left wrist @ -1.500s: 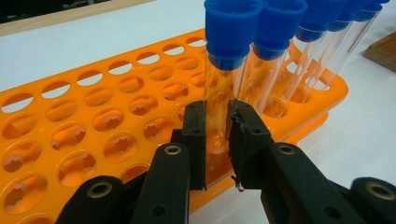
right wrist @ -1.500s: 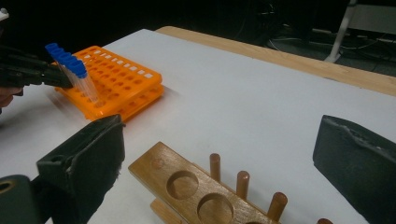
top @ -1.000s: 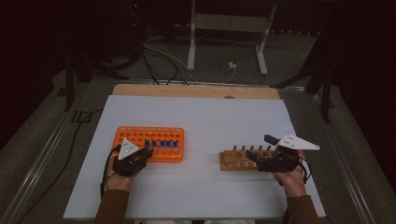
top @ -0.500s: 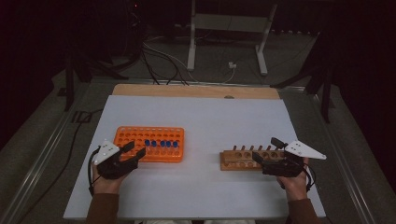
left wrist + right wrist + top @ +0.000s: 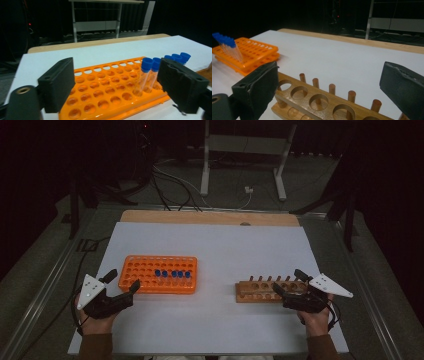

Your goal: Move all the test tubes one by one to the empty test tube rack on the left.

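An orange tube rack (image 5: 150, 270) lies left of centre on the white table (image 5: 225, 250), with several blue-capped clear tubes (image 5: 172, 274) standing in its right half. A wooden rack (image 5: 267, 290) with round holes and pegs lies at the right, with nothing in the holes I can see. My left gripper (image 5: 123, 280) is open just off the orange rack's near-left corner. From its own camera the left gripper (image 5: 117, 85) frames that rack (image 5: 105, 92) and the tubes (image 5: 147, 75). My right gripper (image 5: 286, 281) stands open at the wooden rack's right end. Its own view shows the right gripper (image 5: 329, 85) straddling the wooden rack (image 5: 317, 97).
A wooden strip (image 5: 210, 217) runs along the table's far edge. Beyond it, a metal stand (image 5: 240, 160) and cables (image 5: 170, 180) sit on the dark floor. The orange rack (image 5: 249, 53) appears far off in the right gripper view.
My left gripper has drawn back to the left, off the orange rack to its near-left corner. My right gripper has shifted slightly toward the near edge.
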The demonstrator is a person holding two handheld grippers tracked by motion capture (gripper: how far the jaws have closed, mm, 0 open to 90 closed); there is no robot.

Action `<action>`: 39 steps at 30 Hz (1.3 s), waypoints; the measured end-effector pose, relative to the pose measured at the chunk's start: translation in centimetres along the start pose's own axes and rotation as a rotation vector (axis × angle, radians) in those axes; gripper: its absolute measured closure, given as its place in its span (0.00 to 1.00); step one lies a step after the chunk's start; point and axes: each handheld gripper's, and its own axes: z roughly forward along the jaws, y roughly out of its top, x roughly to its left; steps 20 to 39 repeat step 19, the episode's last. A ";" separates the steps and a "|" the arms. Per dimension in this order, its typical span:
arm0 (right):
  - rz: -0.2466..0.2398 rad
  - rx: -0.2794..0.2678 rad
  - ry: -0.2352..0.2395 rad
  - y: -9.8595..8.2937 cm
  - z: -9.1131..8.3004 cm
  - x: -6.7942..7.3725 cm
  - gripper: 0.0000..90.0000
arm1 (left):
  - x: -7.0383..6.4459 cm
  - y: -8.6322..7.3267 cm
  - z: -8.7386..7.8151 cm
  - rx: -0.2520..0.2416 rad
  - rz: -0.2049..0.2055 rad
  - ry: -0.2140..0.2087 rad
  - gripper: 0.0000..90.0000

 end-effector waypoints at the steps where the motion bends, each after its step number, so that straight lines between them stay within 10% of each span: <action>1: 0.005 -0.002 -0.008 -0.1 0.0 0.0 0.03 | 0.0 0.0 -0.1 -0.001 -0.001 0.003 0.12; 39: 0.023 -0.012 -0.040 -0.6 0.0 -0.5 0.03 | 0.0 -0.4 0.0 0.000 -0.022 0.026 0.01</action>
